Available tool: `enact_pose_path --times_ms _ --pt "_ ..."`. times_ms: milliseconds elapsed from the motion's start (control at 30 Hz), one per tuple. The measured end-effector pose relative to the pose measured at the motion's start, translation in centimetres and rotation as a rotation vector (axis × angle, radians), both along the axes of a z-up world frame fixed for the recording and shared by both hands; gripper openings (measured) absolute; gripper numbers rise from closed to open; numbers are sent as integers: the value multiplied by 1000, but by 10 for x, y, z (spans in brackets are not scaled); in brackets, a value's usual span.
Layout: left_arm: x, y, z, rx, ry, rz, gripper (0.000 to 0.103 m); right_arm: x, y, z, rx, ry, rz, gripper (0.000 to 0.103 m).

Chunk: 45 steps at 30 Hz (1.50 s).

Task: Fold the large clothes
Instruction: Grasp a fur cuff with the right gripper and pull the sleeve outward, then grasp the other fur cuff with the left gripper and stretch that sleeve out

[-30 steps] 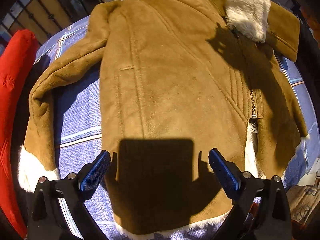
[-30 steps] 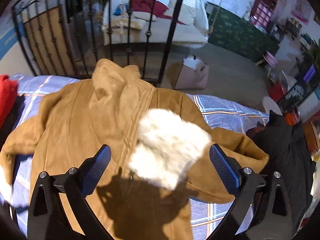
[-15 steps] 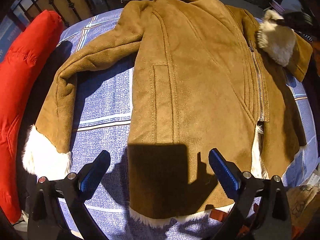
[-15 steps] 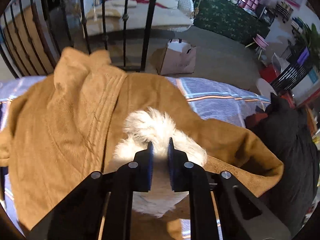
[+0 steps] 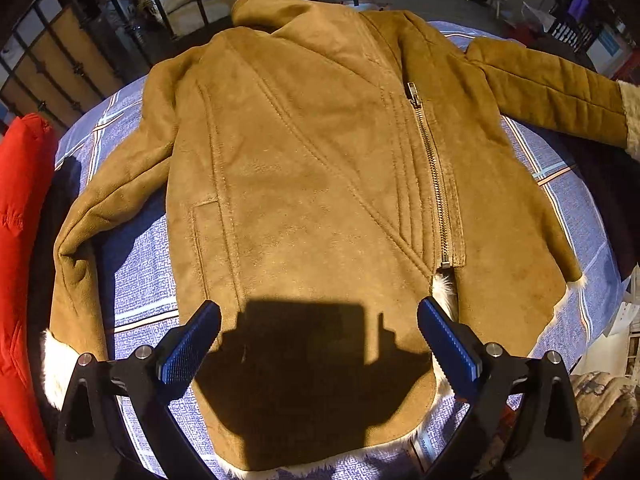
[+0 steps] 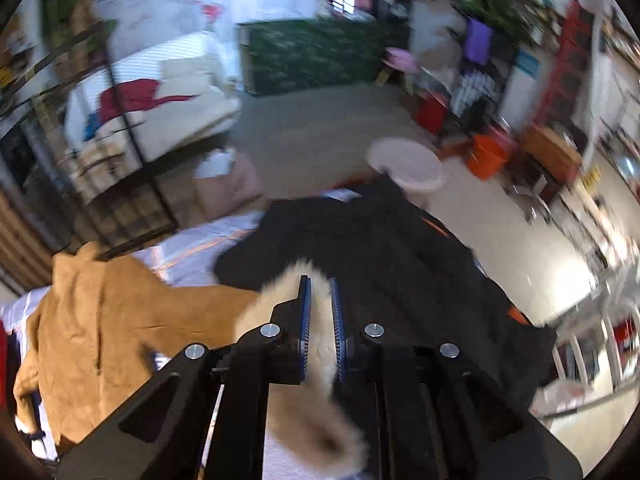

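R gripper [image 6: 319, 312] clamped on fur cuff [image 6: 312, 408] of tan coat [image 5: 320, 184], sleeve outstretched; L gripper [image 5: 319, 334] wide open, empty, above hem.

The tan jacket [image 5: 304, 184] in the centre of the left wrist view is matt, napped suede-like cloth with raised stitched seams, a dull metal zipper [image 5: 434, 184] and fluffy cream fleece at cuffs and hem. Under it lies a flat woven blue checked cloth [image 5: 140, 264]. At the left edge a red padded garment [image 5: 20, 240] looks smooth. The left tool [image 5: 318, 346] is matt black plastic with ribbed blue pads and shiny metal screws. In the right wrist view, the right tool [image 6: 319, 334] is pinching the shaggy fleece cuff [image 6: 288, 304] over a matt black garment [image 6: 400, 264].
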State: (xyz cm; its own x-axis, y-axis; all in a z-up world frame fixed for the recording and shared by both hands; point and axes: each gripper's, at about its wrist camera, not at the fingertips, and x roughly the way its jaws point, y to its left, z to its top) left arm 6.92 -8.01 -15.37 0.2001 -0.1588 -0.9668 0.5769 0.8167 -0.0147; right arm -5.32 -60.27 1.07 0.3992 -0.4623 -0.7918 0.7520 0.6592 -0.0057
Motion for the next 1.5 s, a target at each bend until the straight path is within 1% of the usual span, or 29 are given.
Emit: enact_pose_path --times_ms 100,167,233,267,300,367,400,467,500,533,567,600,633,733,800,867,933,967,1033,1067,1100,1133,1200,1300,1333,1400,1433,1467,1500 --pt "0 7 -1 5 0 15 97 -37 -41 -25 97 -5 -152 12" --pt "3 14 -1 5 5 48 97 -56 -52 -42 216 -35 -243 21" --pt "7 22 0 4 9 82 97 -67 -46 -50 302 -127 -260 80" --pt "8 25 0 1 13 96 97 -70 -40 -51 299 -157 -265 88" --pt "8 27 1 0 14 106 97 -73 -32 -51 279 -181 -270 88" --pt "9 30 2 2 9 117 97 -68 -21 -55 265 -180 -235 88" --pt "10 31 3 3 7 118 97 -62 -17 -61 263 -143 -215 88" --pt "9 32 5 1 3 120 97 -50 -15 -76 234 -26 -209 88" --pt "9 34 5 -5 4 123 97 -45 -17 -82 224 -3 -199 88" --pt "9 36 6 -13 8 131 97 -41 -19 -87 219 9 -195 81" --pt "9 39 6 -19 10 143 97 -40 -21 -94 228 19 -200 70" --pt "9 42 6 -23 10 157 97 -41 -22 -99 253 9 -193 37" --pt "10 48 7 -24 8 175 97 -41 -21 -100 256 20 -198 23" --pt "15 70 6 -19 4 245 97 -39 -14 -84 178 15 -169 15" --pt "19 91 8 -12 -11 308 97 -42 -13 -76 139 8 -181 13" --pt "25 117 10 -11 -28 391 97 -47 -16 -73 114 23 -222 1" --pt "29 149 11 -9 -48 495 97 -51 -30 -76 92 68 -294 1" --pt "29 168 12 -5 -64 554 97 -58 -35 -76 121 55 -319 2" --pt "28 204 13 3 -89 670 97 -71 -39 -71 184 -6 -388 12" --pt "26 222 12 9 -96 733 97 -75 -36 -67 188 -28 -400 38" --pt "23 243 10 16 -98 805 97 -77 -32 -63 181 -45 -406 82" --pt "21 259 7 25 -96 861 97 -77 -23 -57 157 -58 -407 93" --pt "18 289 -4 69 -81 945 97 -71 -12 -53 132 -81 -357 93" --pt "19 320 -25 122 -56 1006 97 -48 11 -53 140 -33 -239 93" --pt "23 326 -33 110 -29 1015 97 -42 18 -53 145 -26 -207 93" --pt "32 333 -52 42 51 1034 96 -24 35 -55 169 -18 -140 93" --pt "37 333 -61 9 79 1039 92 -17 42 -56 177 -12 -112 93" --pt "41 332 -70 -20 104 1037 89 -8 51 -57 183 -5 -81 93" --pt "44 329 -76 -33 120 1036 74 0 61 -57 187 -1 -53 93"
